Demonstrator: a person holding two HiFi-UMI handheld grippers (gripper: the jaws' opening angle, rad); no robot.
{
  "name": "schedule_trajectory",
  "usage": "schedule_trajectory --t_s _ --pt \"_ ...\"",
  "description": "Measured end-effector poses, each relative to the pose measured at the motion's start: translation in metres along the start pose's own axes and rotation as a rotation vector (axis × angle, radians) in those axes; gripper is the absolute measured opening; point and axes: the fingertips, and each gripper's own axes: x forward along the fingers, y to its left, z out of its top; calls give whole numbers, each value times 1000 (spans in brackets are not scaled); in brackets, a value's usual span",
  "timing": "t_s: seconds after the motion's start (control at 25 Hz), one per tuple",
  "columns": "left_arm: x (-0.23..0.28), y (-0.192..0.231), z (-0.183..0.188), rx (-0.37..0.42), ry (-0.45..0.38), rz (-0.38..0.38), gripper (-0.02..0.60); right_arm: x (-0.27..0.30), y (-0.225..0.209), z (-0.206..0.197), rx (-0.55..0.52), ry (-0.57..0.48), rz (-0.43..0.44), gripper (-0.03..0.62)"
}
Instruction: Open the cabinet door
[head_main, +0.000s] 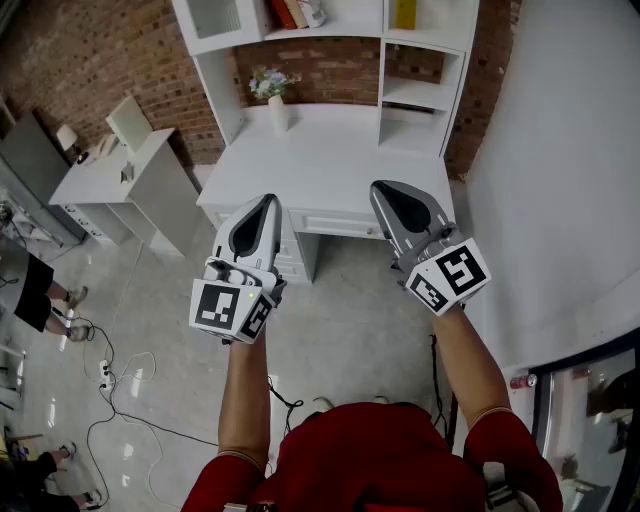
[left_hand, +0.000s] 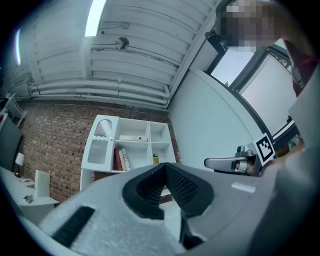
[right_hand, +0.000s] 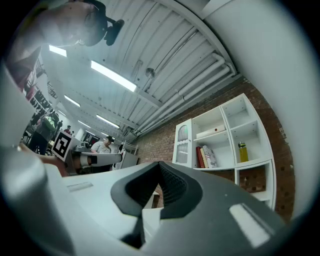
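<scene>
Pointing ahead, the left tongs (head_main: 267, 200) and the right tongs (head_main: 384, 188) are both squeezed shut with nothing in them. Just past their tips is the white worktop (head_main: 330, 165). The cabinet door (head_main: 213, 18) is closed, far beyond the left tongs and a bit to their left.

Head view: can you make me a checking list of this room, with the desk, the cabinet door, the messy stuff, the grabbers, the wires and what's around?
Surface: white desk with a shelf hutch on top.
Job's things: cabinet door at the hutch's upper left, closed, untouched.
Clutter: vase of flowers on the desk; books and a yellow bottle on the shelves.
Grippers: left gripper and right gripper both shut, empty, in the air.
Cables: cables loose on the floor at left.
Surroundings: brick wall, second white table, a person's legs at left.
</scene>
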Motion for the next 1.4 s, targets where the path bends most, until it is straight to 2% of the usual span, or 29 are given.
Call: schedule_trajectory --t_s 0.52,0.72,0.88,1.08,1.4 --pt "-47 61 0 -3 -10 -21 7 49 61 -8 -16 -11 -2 12" --pt "-40 90 -8 -20 -13 -7 6 74 67 -21 -23 12 16 12" --pt "-13 112 -19 -20 -8 0 8 98 42 -31 -13 -1 16 12" --pt "31 141 -50 -12 15 11 6 131 1 -55 -4 -36 19 12" --pt "158 203 -107 25 37 24 8 215 -107 -105 -7 -76 60 12"
